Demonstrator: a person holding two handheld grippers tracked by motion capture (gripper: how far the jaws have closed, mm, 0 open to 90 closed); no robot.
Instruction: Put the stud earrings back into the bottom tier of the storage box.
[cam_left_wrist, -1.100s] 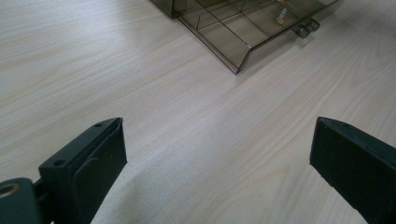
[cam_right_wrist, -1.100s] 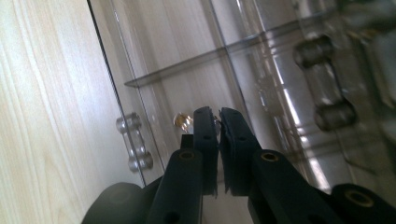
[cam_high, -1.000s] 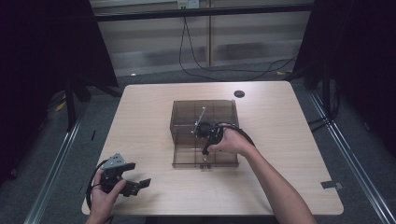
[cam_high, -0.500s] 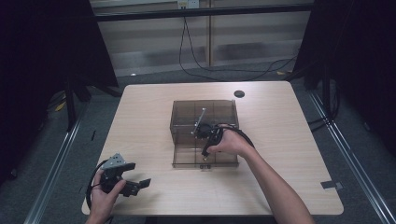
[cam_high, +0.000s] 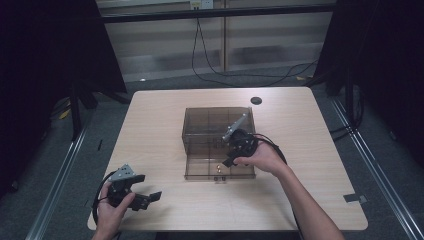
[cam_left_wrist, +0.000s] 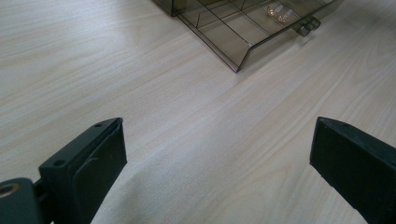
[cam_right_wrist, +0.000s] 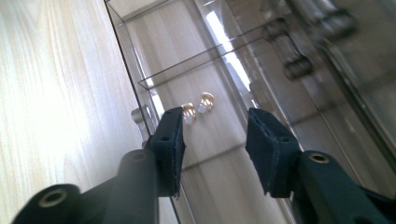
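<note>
box (cam_high: 218, 131): glossy smoked clear plastic | table (cam_high: 160, 125): matt pale wood-grain | earrings (cam_right_wrist: 197, 110): shiny gold metal

A: What does the bench (cam_high: 165, 125) carry?
B: A smoked clear drawer box (cam_high: 217, 122) at its centre, drawer (cam_high: 200, 167) pulled out toward the near edge. A small black disc (cam_high: 256, 100) lies near the far edge.

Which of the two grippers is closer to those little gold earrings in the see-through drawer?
The right. The right gripper hovers just over the gold earrings in the drawer, jaws apart and empty. The left gripper sits far off near the table's front-left corner.
</note>
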